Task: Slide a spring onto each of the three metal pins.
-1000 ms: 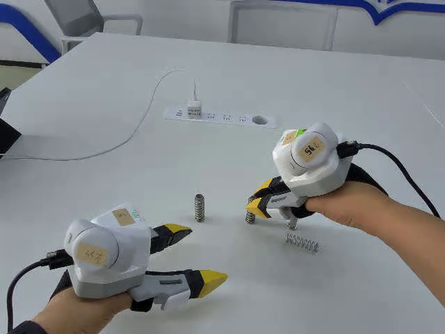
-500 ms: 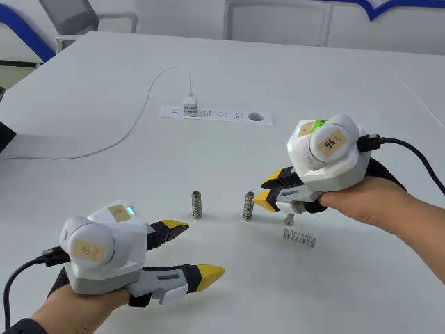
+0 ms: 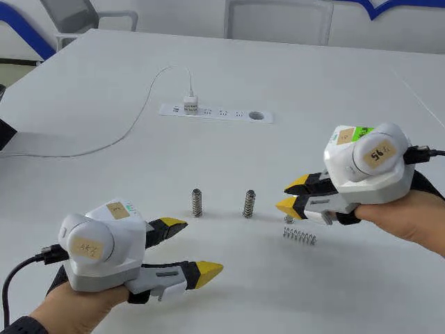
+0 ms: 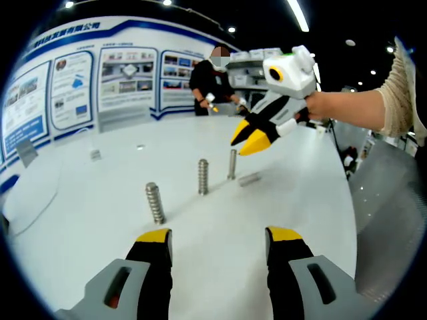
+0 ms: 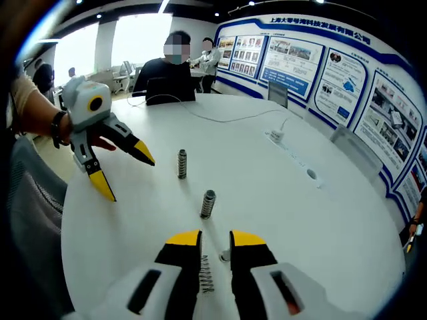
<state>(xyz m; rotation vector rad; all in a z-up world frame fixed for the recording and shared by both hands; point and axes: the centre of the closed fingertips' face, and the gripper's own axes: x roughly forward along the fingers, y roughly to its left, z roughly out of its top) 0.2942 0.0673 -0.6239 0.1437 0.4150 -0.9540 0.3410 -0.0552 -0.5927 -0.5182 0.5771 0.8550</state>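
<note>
Two upright pins carry springs: the left one [image 3: 197, 202] [image 4: 155, 202] [image 5: 181, 163] and the middle one [image 3: 248, 204] [image 4: 203, 176] [image 5: 208, 203]. A third, bare pin [image 4: 231, 164] stands to their right, with only its base [image 3: 288, 219] visible under my right gripper's tips. A loose spring [image 3: 300, 236] [image 4: 249, 179] [image 5: 205, 273] lies flat just beside that pin. My right gripper [image 3: 291, 195] [image 5: 215, 239] hovers over the bare pin and loose spring, open by a narrow gap, holding nothing. My left gripper [image 3: 195, 245] [image 4: 219, 235] rests near the front, wide open and empty.
A white power strip [image 3: 215, 113] with a plug and a trailing cable [image 3: 139, 125] lies at the table's far middle. Chairs stand behind the far edge. People [image 5: 170, 73] are at the far side of the table in the gripper views.
My right gripper has let go of the spring on the middle pin and drawn back to the right. The left gripper has stayed put.
</note>
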